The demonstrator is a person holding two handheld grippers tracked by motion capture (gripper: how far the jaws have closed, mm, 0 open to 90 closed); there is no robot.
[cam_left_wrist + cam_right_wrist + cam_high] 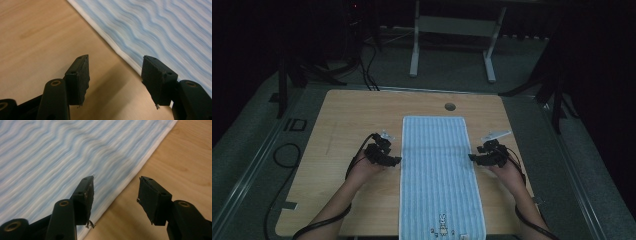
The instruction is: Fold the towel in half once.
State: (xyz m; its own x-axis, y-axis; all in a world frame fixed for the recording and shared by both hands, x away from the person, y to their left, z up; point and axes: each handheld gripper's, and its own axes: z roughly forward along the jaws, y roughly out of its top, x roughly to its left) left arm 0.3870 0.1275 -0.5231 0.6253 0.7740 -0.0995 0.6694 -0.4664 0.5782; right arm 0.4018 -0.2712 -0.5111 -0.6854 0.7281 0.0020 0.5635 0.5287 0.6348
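Grippers [398, 160] [472, 157] flank striped towel [439, 165] on wooden table [347, 125]

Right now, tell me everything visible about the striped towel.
The towel is a long rectangle of pale blue cloth with fine white stripes and a white hem, soft and terry-like. It lies flat lengthwise down the middle of the wooden table, its near end at the table's front edge, bearing a small dark printed motif. Nothing grips it; an open tool flanks each long edge.

No readable text; the towel's [439, 165] small dark marks stay illegible.
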